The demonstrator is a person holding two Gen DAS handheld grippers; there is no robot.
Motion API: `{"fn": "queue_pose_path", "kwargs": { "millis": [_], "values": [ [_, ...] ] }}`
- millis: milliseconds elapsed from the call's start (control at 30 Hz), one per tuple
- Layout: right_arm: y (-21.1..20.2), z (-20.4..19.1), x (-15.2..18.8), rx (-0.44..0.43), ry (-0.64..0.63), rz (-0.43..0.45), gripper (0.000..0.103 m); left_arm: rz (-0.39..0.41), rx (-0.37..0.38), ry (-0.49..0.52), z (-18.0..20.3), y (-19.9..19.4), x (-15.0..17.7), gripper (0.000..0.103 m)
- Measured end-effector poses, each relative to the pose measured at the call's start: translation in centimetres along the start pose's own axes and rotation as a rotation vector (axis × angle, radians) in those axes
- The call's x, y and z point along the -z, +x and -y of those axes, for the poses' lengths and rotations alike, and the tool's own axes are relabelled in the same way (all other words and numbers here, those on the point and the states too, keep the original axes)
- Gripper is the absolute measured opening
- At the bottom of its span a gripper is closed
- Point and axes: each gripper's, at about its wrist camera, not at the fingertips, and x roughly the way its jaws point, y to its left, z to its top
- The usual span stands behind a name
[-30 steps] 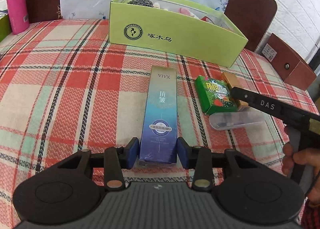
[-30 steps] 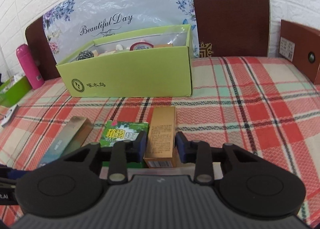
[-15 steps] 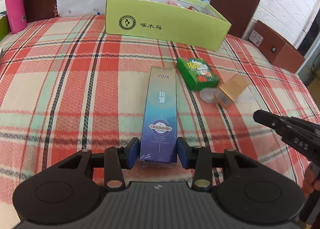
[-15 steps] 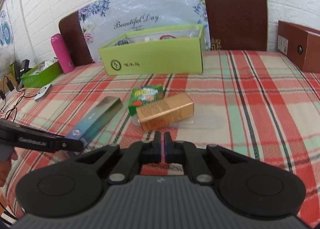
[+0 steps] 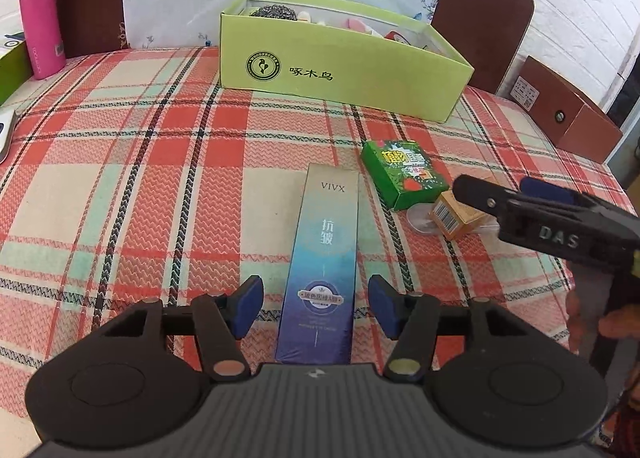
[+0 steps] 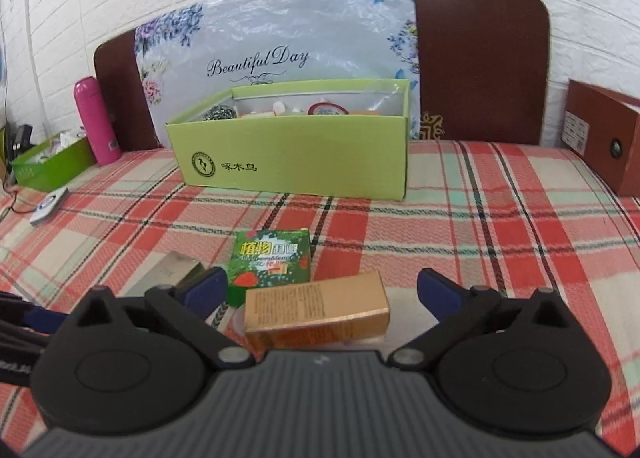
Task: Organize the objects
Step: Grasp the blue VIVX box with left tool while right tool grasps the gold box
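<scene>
A long blue-and-silver cardboard carton marked VIVX [image 5: 324, 258] lies flat on the red, green and cream checked tablecloth of the table [image 5: 120, 186], pointing away from the left gripper [image 5: 316, 308]. That gripper's jaws are opening; the carton is between the blue pads but is not pressed by either. Just to its right a small green printed box [image 5: 402, 172] and a gold cardboard box [image 6: 316, 308] are seen, the gold one resting partly on a clear plastic lid [image 5: 420, 218]. The right gripper [image 6: 324, 292] is also opening, its jaws spread wide on either side of the gold box without touching it.

Further back stands the open lime-green cardboard storage box [image 6: 296, 162], which already holds a steel scourer and several small items. By this showing the task is judged partly done: some things are stowed, while three boxes and the lid are left on the table and nothing is gripped.

The full length of the VIVX carton and the right gripper from the side [image 5: 532, 218] are shown only in the left wrist view. The gold box's printed face and a second green tray [image 6: 52, 168] at far left are given only by the right wrist view, where the carton's far end alone is seen.
</scene>
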Motion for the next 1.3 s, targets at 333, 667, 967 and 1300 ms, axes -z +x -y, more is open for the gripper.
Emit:
{"fn": "queue_pose_path", "kwargs": {
  "millis": [333, 667, 967, 1300],
  "values": [
    [-4.5, -1.6, 3.0, -0.257, -0.019, -0.106, 0.083, -0.011, -0.005, -0.024, -1.0, 0.3, 0.2, 0.064],
    [-2.3, -3.7, 3.7, -0.194, -0.205, -0.130, 0.062, -0.001, -0.010, 0.007, 0.0, 1.2, -0.8, 0.064],
    [-3.9, -5.6, 4.1, -0.241, -0.183, -0.177, 0.035, -0.017, 0.000, 0.017, 0.2, 2.0, -1.4, 0.046],
    [-1.7, -5.6, 4.2, -0.193, -0.108, -0.189, 0.026, -0.010, -0.007, 0.062, 0.7, 2.5, -1.6, 0.042]
  ]
}}
